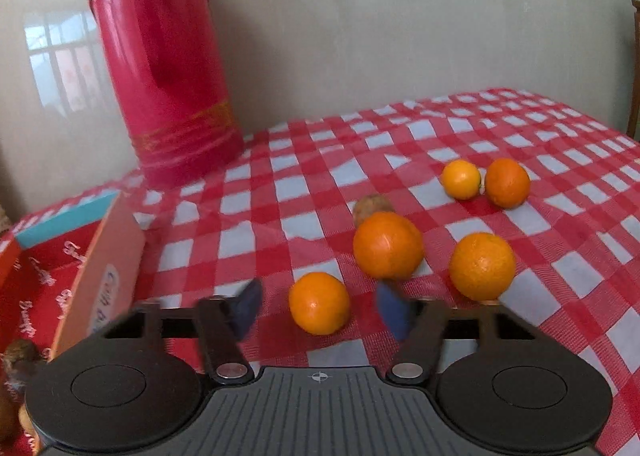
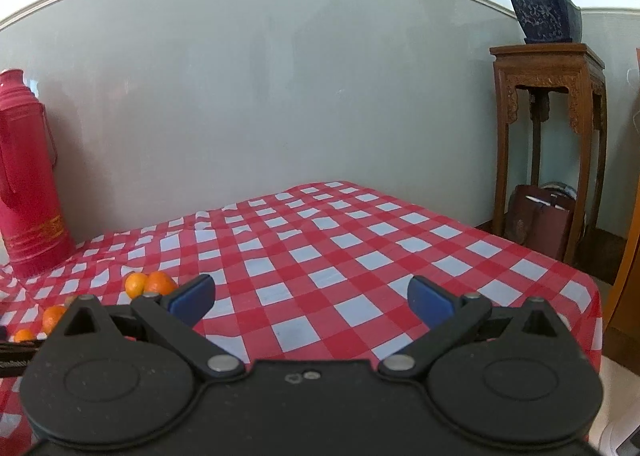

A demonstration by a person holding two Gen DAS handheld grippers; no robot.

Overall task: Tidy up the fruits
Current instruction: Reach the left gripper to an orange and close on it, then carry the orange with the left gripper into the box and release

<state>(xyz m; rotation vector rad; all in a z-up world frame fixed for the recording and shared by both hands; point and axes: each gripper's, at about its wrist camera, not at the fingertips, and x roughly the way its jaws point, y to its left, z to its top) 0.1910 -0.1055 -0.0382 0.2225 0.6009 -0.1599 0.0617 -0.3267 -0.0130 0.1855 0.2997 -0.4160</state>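
- My left claw (image 1: 318,308) has its blue pads on either side of the nearest orange (image 1: 319,303). There is a gap on both sides, so I am not pinching it yet.
- I hold this claw tilted down at the cloth so the pads can come in at the orange's widest part.
- Four more oranges sit beyond it: a big one (image 1: 388,246) just behind, one to the right (image 1: 482,266), and a far pair (image 1: 507,181) touching each other.
- The box (image 1: 102,276) stands open on my left, with brown fruit (image 1: 18,360) already in it, so I judge the oranges go there.
- My right claw (image 2: 311,298) hangs spread wide and empty over bare checked tablecloth (image 2: 320,256).
- The table edge drops off on the right, and the red flask (image 1: 168,67) stands by the wall, clear of the way to the box.
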